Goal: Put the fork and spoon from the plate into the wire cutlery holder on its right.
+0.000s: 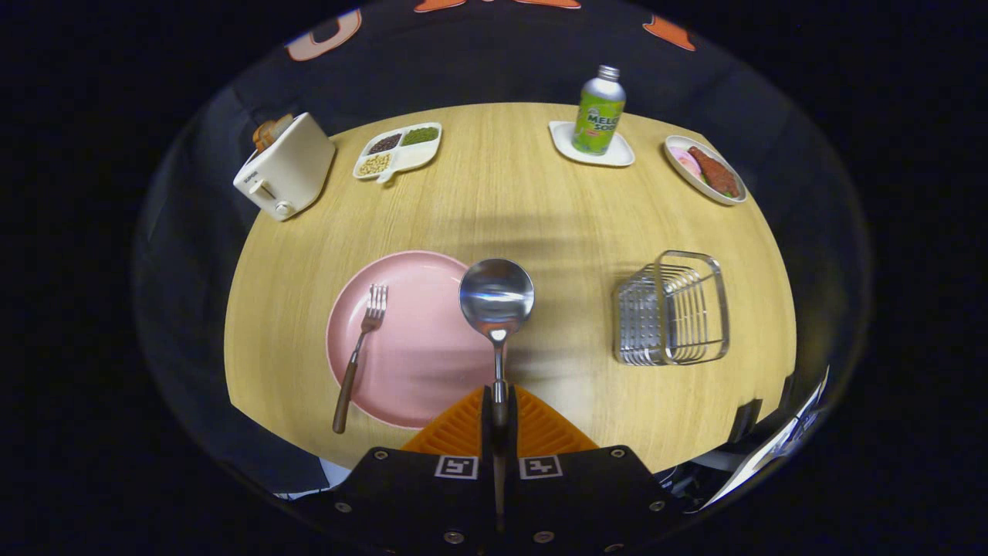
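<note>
My gripper is shut on the handle of a metal spoon, whose bowl sticks out straight ahead of the fingers, lifted above the table. Below and to the left lies the pink plate. A fork with a brown handle rests across the plate's left rim, tines pointing away from me. The wire cutlery holder stands on the table to the right of the plate, apart from the spoon, its open top facing up.
At the far side of the round wooden table stand a cream toaster, a divided dish of beans, a green bottle on a white coaster, and a plate of food.
</note>
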